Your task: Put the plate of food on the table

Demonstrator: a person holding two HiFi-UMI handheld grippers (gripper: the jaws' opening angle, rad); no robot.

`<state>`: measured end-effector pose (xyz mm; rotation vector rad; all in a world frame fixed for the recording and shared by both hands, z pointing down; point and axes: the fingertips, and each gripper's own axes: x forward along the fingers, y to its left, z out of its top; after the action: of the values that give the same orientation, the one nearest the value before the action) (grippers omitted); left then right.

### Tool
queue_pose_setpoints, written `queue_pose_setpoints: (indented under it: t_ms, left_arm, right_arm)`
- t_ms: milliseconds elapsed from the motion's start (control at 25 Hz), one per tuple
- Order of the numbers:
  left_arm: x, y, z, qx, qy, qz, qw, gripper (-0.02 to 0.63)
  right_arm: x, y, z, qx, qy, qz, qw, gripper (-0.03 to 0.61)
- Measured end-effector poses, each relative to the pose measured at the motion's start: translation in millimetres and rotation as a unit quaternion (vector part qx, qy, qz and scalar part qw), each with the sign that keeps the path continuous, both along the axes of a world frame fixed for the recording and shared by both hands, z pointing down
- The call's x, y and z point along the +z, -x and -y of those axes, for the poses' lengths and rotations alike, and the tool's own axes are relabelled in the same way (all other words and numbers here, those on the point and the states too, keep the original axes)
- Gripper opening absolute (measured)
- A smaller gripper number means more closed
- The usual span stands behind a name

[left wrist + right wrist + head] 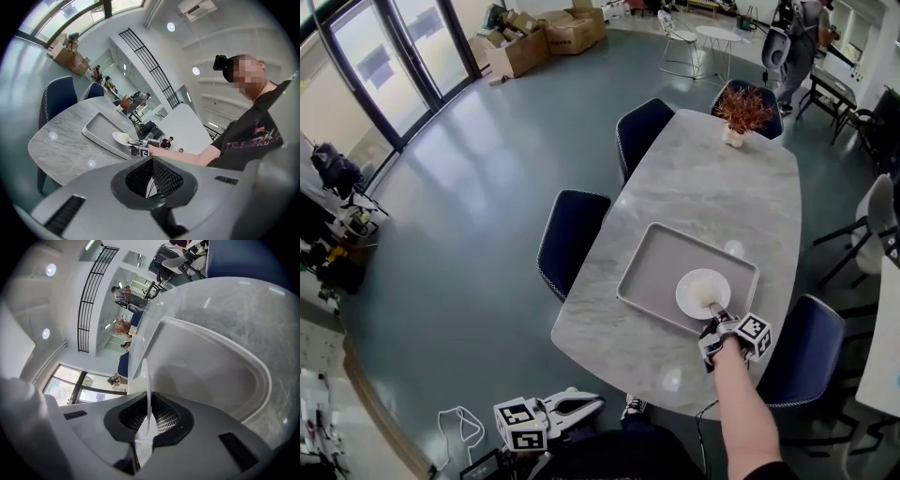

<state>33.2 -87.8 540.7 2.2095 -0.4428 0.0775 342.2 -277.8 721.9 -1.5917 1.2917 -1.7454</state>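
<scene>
A white plate (703,292) with a pale mound of food lies over the near right part of a grey tray (656,262) on the marble table (712,178). My right gripper (717,319) is shut on the plate's near rim. In the right gripper view the plate (149,380) shows edge-on as a thin white line between the dark pads of the right gripper (149,416), with the tray (225,376) beyond. I cannot tell whether the plate rests on the tray or hangs just above it. My left gripper (581,405) hangs low beside the table's near edge, shut and holding nothing.
A small potted plant (742,112) with orange-red leaves stands at the table's far end. Dark blue chairs (572,239) line the left side, and another chair (802,352) stands at the near right. A person (797,42) stands far off at the back right.
</scene>
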Motion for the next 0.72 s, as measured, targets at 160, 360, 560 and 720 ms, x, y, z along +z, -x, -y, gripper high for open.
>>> queue_pose_setpoints:
  t_ms: [160,360,560,720]
  left_arm:
    - [-0.2,-2.5,0.1,-0.018,0.004,0.001,0.9998,0.006]
    - [-1.8,8.0,-1.9,-0.038,0.011,-0.003,0.9992,0.006]
    - [-0.7,9.2,-3.4,-0.042,0.015,-0.002,0.999,0.006]
    - [-1.6,7.0,-2.2,-0.041,0.012,-0.003,0.9991,0.008]
  right_arm:
    - [6.2,0.8,11.3,-0.017,0.009,-0.004,1.0,0.026]
    - [11.5,8.8,15.5,-0.02,0.017,-0.003,1.0,0.026]
    - [11.2,10.7,21.7,-0.027,0.017,-0.008,0.999,0.026]
    - [13.5,10.1,26.3,-0.028,0.018,-0.01,0.999,0.025]
